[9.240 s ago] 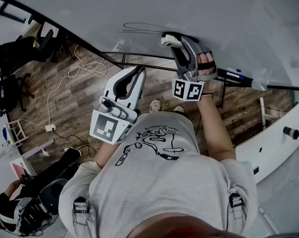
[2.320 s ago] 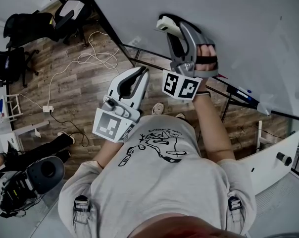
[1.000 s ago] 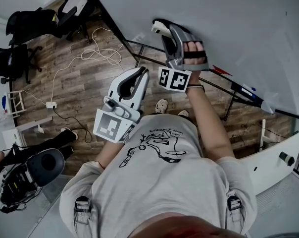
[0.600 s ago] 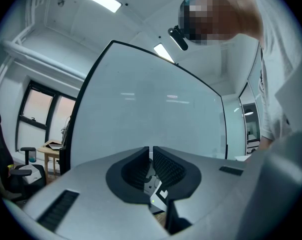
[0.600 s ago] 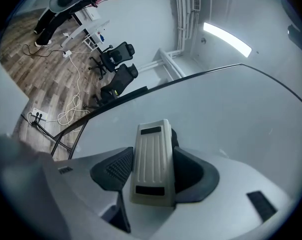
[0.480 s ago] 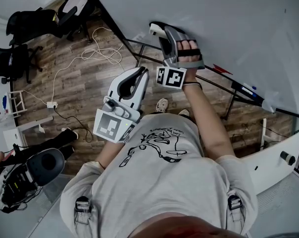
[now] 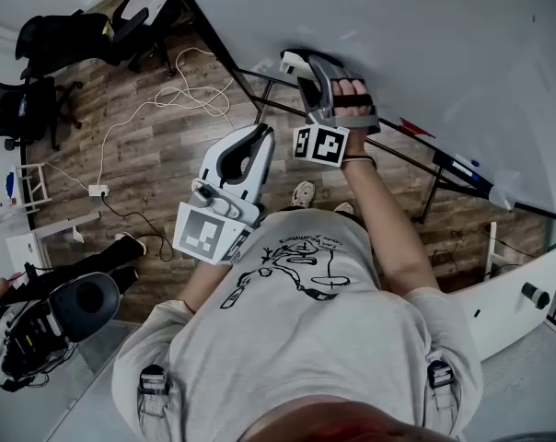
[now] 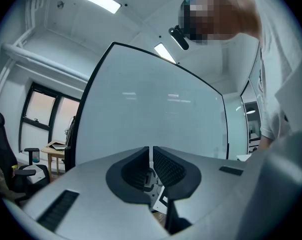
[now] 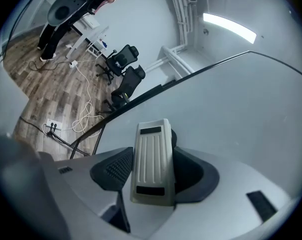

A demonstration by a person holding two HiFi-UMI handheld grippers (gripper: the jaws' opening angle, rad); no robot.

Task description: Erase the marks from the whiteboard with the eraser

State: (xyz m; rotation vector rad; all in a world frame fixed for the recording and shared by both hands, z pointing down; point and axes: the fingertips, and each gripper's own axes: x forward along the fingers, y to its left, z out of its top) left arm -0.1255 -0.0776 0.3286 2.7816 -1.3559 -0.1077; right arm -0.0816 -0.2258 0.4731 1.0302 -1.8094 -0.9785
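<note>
Whiteboard [image 7: 398, 26] looks clean wherever we can see it. Right tongs [image 9: 152, 164] are clamped on the eraser [image 9: 151, 134], up near the board's lower corner; contact unclear. Left tongs [image 8: 151, 156] are closed on nothing and hang lower. Risk: side pressure twists the eraser out of the grip. Board ledge [image 7: 453, 162] carries pens.

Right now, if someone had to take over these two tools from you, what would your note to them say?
Right tool: shut on the white ribbed plastic eraser, held at the large white whiteboard near its lower left corner; contact unclear.
Left tool: shut, empty, held off the board.
Done: no marks show on the board in view.
Left: check unseen parts, wipe any marks found.
</note>
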